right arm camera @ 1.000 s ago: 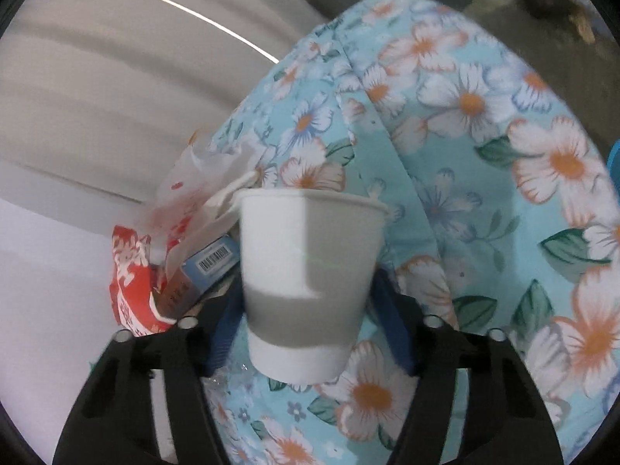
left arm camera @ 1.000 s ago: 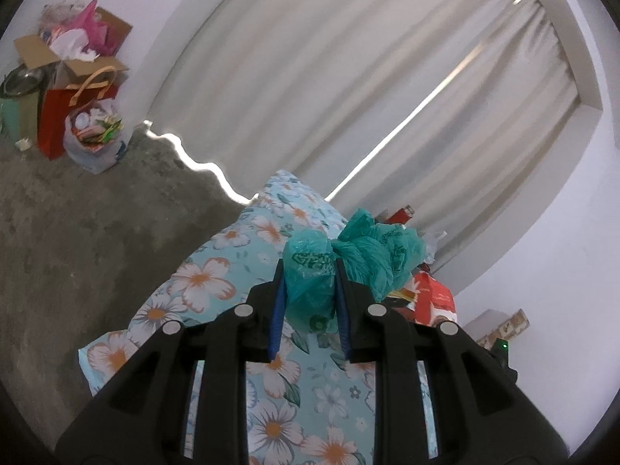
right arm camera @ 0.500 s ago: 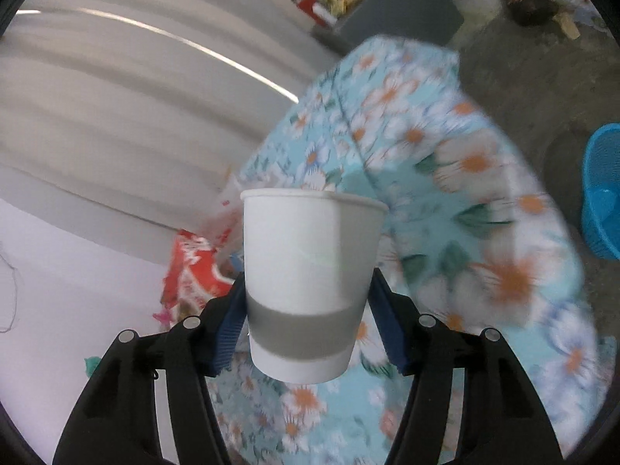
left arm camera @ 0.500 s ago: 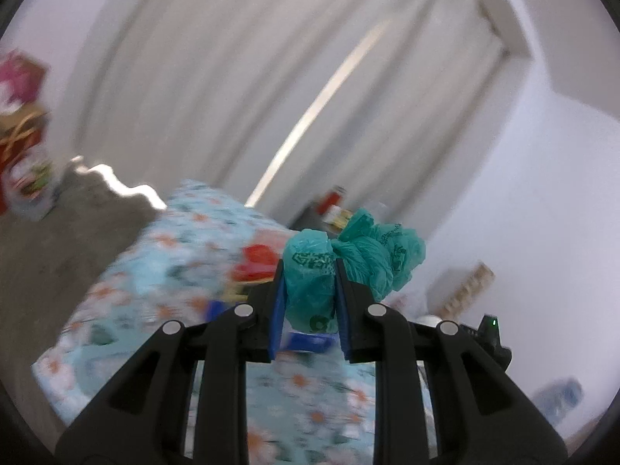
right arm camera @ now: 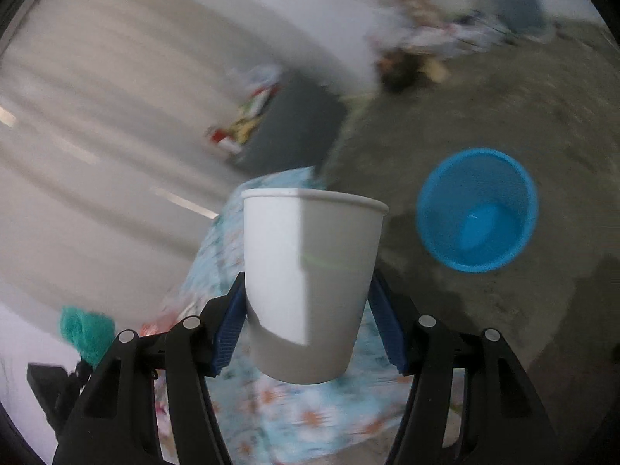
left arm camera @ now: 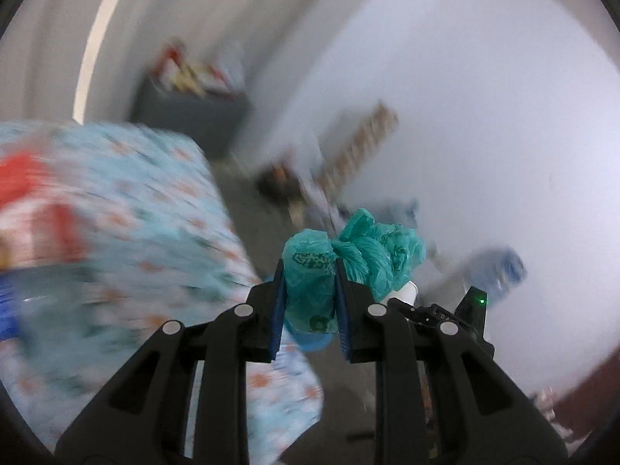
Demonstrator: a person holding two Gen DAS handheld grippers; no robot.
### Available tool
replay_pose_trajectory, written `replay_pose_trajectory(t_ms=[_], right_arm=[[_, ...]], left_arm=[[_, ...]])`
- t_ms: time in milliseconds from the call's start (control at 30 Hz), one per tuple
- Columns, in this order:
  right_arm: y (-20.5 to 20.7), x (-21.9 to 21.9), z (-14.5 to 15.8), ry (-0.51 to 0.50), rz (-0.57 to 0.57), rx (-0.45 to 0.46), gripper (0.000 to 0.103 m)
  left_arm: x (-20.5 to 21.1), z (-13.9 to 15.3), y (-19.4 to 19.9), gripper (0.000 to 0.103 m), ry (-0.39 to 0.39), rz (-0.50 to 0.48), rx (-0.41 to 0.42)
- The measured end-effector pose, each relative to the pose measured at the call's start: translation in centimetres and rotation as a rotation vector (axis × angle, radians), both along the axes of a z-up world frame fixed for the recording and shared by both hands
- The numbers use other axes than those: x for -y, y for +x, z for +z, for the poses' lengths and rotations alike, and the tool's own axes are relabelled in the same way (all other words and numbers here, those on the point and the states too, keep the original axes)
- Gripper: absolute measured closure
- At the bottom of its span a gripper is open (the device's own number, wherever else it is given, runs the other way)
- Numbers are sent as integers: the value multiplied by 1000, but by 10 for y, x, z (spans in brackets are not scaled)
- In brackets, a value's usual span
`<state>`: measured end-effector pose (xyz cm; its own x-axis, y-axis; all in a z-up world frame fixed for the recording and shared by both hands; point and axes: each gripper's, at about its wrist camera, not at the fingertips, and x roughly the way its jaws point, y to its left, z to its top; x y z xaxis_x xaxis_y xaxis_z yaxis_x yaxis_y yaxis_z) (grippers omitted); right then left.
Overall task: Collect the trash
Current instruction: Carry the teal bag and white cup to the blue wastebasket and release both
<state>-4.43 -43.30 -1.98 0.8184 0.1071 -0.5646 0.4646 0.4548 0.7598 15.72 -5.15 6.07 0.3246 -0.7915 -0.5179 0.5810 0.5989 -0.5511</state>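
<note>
My left gripper (left arm camera: 309, 290) is shut on a crumpled teal plastic bag (left arm camera: 360, 255), held in the air beyond the bed's corner. The bag also shows at the lower left of the right wrist view (right arm camera: 87, 331). My right gripper (right arm camera: 308, 310) is shut on a white paper cup (right arm camera: 310, 279), held upright above the bed's edge. A round blue basket (right arm camera: 478, 209) stands open on the floor, to the right of the cup and beyond it.
A bed with a flowered blue cover (left arm camera: 128, 232) lies to the left, with red packaging (left arm camera: 27, 182) on it, blurred. A grey box of clutter (left arm camera: 190, 108) stands by the curtain. More clutter (right arm camera: 422, 54) lies along the white wall. The floor (right arm camera: 503, 108) is bare concrete.
Both grippers have swung to the right, away from the bed and curtain toward the wall and floor. The blue basket has come fully into the right wrist view. Both grips are unchanged.
</note>
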Motion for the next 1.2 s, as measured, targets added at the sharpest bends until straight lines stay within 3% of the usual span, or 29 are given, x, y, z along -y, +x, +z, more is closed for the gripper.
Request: replay_pose_trajectory(t_ms=[100,200,300,467,500,533,600,633,767,967,1067,1200], right_arm=[[-14,27,-30,53,-63,-31,43],[-17,46,-59,95,-104,-60,43],[-7,74,-91,135,-143,-96,43],[26,113,-129,171,-155,-167,41],[35,122,-138,168,-159,-192,39],[41,128,-145,166,-142,-203,26],[54,137,-162,157,-142,-260,22],[57,141,-168,151,-152,-287,22],[46,139,-165,152,-178,-273,22],[32,110,-118,37,-189,-260,22],[26,77,-74,-100,-161,-264,22],[28,30,-21,-285,-99,-259,14]], left_arm=[[86,-37,30,82,125,-84,-111],[161,-71,52,82,230,-139,-168],[227,-117,76,82,317,-157,-267],[308,-183,106,80,413,-134,-316],[315,-195,111,71,412,-129,-336],[323,-205,116,53,405,-127,-363],[331,-223,125,39,420,-81,-389],[331,-225,126,39,420,-60,-384],[324,-217,121,37,397,-70,-367],[297,-153,92,31,282,-111,-248],[271,-109,67,30,206,-141,-150],[222,-60,28,19,139,-153,-33]])
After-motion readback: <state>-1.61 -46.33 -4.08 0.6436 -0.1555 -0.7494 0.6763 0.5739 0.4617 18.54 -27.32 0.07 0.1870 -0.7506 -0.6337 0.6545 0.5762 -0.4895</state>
